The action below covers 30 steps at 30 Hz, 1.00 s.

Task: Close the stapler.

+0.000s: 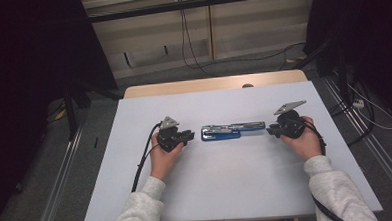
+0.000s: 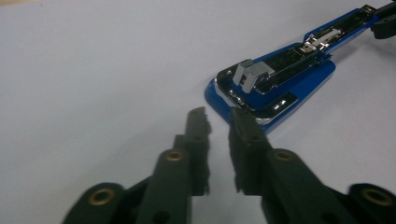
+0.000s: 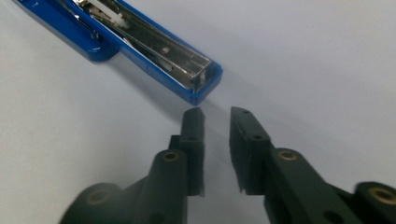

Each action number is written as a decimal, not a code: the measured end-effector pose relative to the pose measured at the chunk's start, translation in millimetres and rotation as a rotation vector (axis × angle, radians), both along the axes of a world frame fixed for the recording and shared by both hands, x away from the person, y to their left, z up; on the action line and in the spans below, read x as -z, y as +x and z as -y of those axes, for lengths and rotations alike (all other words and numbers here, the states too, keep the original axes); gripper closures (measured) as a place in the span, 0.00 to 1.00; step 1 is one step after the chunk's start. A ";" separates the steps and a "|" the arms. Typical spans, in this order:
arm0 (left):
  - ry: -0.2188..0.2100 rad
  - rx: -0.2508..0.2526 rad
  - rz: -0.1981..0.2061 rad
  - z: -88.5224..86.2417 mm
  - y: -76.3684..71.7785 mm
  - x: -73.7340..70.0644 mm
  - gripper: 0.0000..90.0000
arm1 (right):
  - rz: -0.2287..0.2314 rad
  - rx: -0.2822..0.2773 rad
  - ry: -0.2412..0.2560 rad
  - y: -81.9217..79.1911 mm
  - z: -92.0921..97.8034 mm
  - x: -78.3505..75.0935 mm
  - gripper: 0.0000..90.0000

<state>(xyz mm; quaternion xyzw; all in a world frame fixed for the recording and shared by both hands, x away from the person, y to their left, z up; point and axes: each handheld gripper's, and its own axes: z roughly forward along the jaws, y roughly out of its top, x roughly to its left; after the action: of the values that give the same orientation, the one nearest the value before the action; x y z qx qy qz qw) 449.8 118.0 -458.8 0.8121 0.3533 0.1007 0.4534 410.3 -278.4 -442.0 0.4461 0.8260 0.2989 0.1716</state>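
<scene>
Stapler [image 1: 232, 131] lies swung fully open and flat near the middle of the white table [image 1: 137, 193] — blue base toward your left hand, magazine arm toward your right.

Left gripper [image 2: 218, 122]: jaws parted by a narrow gap, holding nothing, tips just short of the stapler's wide base end. Right gripper [image 3: 215, 119]: same narrow gap, also empty, tips just beside the stapler's open magazine tip.

Handling, as a judgement:
- Rigid metal and hard plastic — it won't give under the jaws, and it likely has some weight for its size.
- Chrome rails and glossy blue shell look slippery; expect the jaws to skate if you pinch the polished parts.
- The hinge is loose when open, so lifting 1 end may let the other half swing.
- Best hold: across the flat blue sides of the base with your left, and the blue sides of the magazine arm near its tip with your right. Keep clear of the spring pusher and the staple channel.
</scene>
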 end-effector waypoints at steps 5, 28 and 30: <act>0.041 0.030 -0.018 12.5 4.1 4.1 1.00 | -0.015 -0.001 -0.008 1.7 -2.2 6.0 0.98; 0.096 0.060 -0.018 29.3 13.7 9.5 1.00 | 0.004 -0.017 0.020 5.0 -8.2 7.3 1.00; 0.106 0.061 -0.017 29.5 13.7 9.4 1.00 | 0.013 -0.019 0.022 5.1 -8.7 5.9 1.00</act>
<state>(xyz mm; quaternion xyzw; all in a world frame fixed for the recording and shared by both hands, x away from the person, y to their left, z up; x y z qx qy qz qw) 463.5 88.4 -468.2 0.8463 0.3263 0.0985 0.4094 415.4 -269.7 -448.0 0.4384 0.8255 0.3126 0.1691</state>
